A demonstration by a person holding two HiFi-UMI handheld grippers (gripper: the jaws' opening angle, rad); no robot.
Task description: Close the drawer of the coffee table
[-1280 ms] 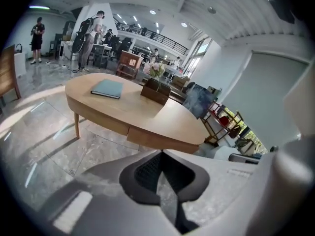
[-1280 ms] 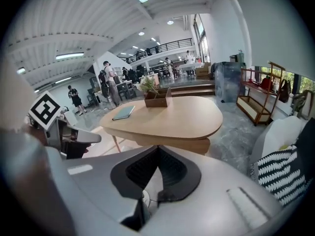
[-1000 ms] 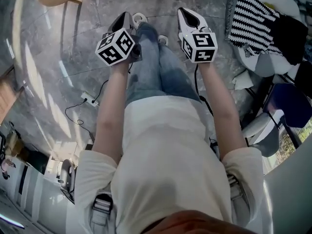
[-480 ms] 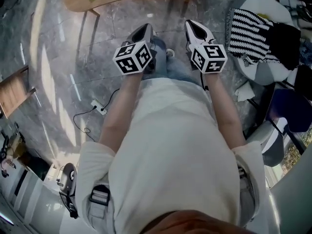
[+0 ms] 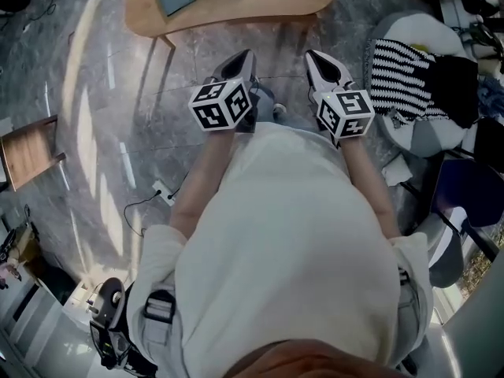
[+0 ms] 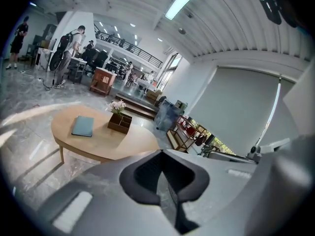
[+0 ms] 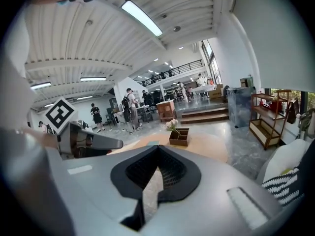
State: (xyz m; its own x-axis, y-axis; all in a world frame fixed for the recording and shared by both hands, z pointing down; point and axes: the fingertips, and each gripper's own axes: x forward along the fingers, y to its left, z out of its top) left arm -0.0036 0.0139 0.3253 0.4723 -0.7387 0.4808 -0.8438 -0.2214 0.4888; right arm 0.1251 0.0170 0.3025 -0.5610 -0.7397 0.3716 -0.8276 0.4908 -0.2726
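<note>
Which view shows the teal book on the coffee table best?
The left gripper view: the teal book lies whole on the coffee table. The head view shows it small near the top edge; the right gripper view, only a sliver.

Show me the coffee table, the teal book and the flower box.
coffee table (image 6: 108, 144): left gripper view, bare tabletop
teal book (image 6: 82, 126): left gripper view, middle of cover
flower box (image 6: 120, 123): left gripper view, wooden side
</note>
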